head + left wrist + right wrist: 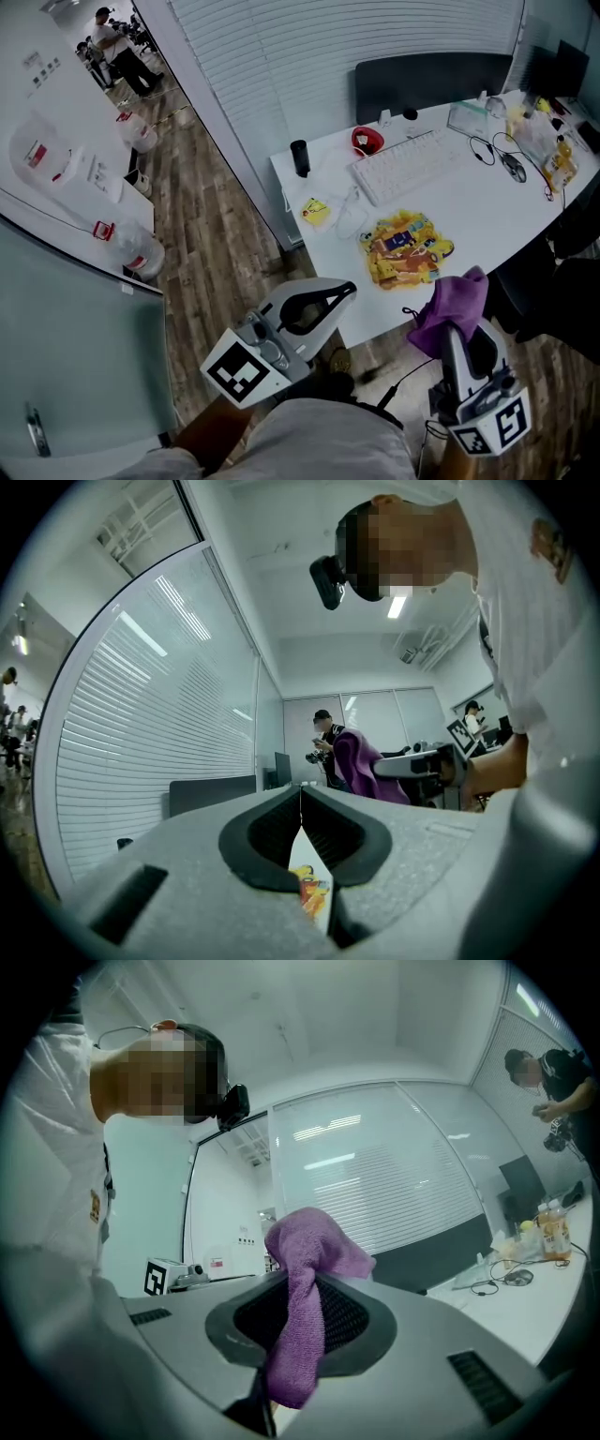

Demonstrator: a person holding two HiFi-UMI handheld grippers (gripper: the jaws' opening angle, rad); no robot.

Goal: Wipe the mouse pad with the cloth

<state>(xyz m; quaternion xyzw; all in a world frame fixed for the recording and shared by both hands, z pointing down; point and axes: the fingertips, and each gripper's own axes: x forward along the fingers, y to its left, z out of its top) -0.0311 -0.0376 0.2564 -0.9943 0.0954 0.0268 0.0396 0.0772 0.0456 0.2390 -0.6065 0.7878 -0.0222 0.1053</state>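
A colourful mouse pad (pixel 406 248) lies flat near the front edge of the white table (pixel 487 211). My right gripper (pixel 453 330) hangs just off that edge, shut on a purple cloth (pixel 455 302) that bunches up above its jaws. In the right gripper view the cloth (pixel 305 1307) is pinched between the jaws of my right gripper (pixel 298 1283) and droops down. My left gripper (pixel 345 291) is off the table's front left corner, shut and holding nothing. In the left gripper view the jaws of my left gripper (pixel 301 794) meet, and a sliver of the mouse pad (pixel 314 892) shows below them.
Behind the pad are a white keyboard (pixel 408 164), a red object (pixel 367 141), a black cup (pixel 300 157) and a yellow item (pixel 316 211). Cables (pixel 511 164) and bottles (pixel 561 159) crowd the right end. A dark chair (pixel 431 80) stands behind the table.
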